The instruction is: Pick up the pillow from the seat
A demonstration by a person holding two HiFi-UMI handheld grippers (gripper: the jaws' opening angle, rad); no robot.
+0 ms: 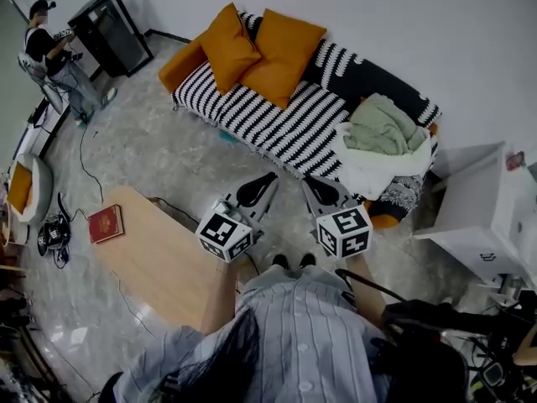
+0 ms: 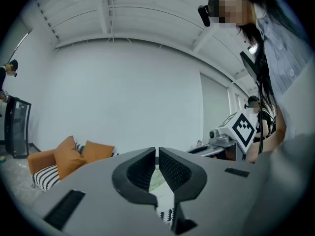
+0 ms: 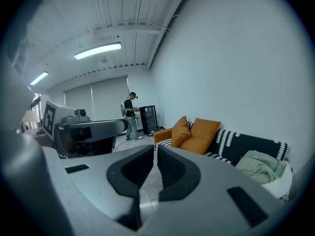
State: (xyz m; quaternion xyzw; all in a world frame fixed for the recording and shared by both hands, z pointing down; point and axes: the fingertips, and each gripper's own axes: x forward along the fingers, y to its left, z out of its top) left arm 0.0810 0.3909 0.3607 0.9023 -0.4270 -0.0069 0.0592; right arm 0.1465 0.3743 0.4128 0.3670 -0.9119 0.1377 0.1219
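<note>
Sofa (image 1: 268, 124) sits far off, with the orange pillow (image 1: 228, 47) and a second pillow (image 1: 284, 53) on its left end. Left gripper (image 1: 268, 177) and right gripper (image 1: 307, 180) are near, jaws squeezed together, holding nothing.

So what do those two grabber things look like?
The left gripper and right gripper each have two black curved jaws with ribbed inner faces on a grey body. Each carries a white cube with black square markers. The person wears a pale striped shirt.

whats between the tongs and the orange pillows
Head view: only bare floor and the sofa's striped seat lie between the left tongs, right tongs and the orange pillows.
</note>
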